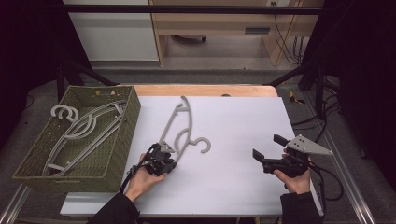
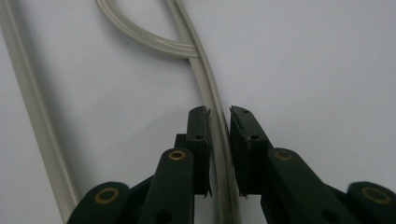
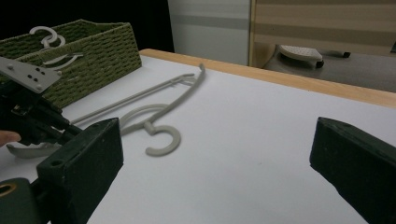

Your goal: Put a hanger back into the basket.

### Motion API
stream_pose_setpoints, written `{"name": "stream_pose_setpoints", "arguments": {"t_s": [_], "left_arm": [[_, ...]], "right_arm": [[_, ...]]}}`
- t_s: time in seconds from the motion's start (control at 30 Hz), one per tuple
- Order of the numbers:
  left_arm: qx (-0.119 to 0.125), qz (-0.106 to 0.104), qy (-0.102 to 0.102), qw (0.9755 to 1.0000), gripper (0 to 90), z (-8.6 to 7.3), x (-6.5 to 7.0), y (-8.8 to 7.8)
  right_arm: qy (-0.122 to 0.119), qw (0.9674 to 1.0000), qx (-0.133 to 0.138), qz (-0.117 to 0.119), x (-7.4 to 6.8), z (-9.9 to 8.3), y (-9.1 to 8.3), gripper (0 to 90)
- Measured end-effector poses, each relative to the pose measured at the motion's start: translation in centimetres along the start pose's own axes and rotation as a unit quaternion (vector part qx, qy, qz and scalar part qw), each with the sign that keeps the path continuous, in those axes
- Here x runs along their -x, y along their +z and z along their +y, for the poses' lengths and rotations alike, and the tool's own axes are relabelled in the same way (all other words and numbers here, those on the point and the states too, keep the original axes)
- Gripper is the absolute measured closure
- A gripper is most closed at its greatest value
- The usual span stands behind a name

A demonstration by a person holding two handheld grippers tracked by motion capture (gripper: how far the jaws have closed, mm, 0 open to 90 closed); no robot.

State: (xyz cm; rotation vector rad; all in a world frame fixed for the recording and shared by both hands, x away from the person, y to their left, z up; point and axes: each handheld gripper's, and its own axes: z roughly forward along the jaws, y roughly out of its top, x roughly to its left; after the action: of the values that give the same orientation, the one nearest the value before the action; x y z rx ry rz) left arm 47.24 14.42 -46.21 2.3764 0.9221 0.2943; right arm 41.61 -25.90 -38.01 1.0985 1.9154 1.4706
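The grey plastic clothes hanger (image 1: 180,130) is laid flat on the white table (image 1: 233,186) beside the green woven basket (image 1: 123,135); judged light, stiff, slippery; its thin arm is clamped by the left gripper (image 2: 218,123); the right gripper (image 1: 267,148) is held agape, empty.

Black tools (image 1: 163,158), brass screws, dark sleeves.

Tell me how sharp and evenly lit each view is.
High view: white table brightly lit, dark surroundings. Left gripper view: close-up, soft; jaws dark around the hanger arm. Right gripper view: own jaws blurred, hanger hook and basket sharper, background dim.
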Motion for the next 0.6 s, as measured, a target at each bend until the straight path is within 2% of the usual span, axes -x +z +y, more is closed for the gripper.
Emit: {"name": "stream_pose_setpoints", "arguments": {"t_s": [0.1, 0.2, 0.3, 0.43, 0.53, 0.6], "left_arm": [[-0.005, -0.011, 0.019, 0.9997, 81.4, -0.17, 0.25, -0.20], [-0.014, 0.002, 0.035, 0.9993, 80.8, -0.13, 0.60, -0.29], [-0.032, -0.005, 0.033, 0.9989, 73.4, -0.01, 0.38, -0.44], [-0.065, -0.013, 0.031, 0.9973, 72.5, 0.08, 0.09, -0.87], [-0.071, -0.019, 0.031, 0.9969, 72.8, 0.12, -0.06, -0.85], [-0.071, -0.013, 0.035, 0.9967, 73.1, 0.14, 0.10, -0.79]], "right_arm": [[0.000, 1.0000, 0.001, 0.001, 0.04, 0.03, -0.11, 3.0], [0.000, 1.0000, 0.001, 0.000, 0.04, 0.05, -0.16, 3.0], [0.000, 1.0000, 0.002, 0.000, 0.04, 0.06, -0.16, 3.0], [0.001, 1.0000, 0.003, 0.000, 0.05, 0.09, -0.23, 3.0], [0.002, 1.0000, 0.002, 0.001, 0.08, 0.12, -0.28, 2.9], [0.003, 1.0000, 0.004, 0.002, 0.06, 0.14, -0.28, 3.0]]}}
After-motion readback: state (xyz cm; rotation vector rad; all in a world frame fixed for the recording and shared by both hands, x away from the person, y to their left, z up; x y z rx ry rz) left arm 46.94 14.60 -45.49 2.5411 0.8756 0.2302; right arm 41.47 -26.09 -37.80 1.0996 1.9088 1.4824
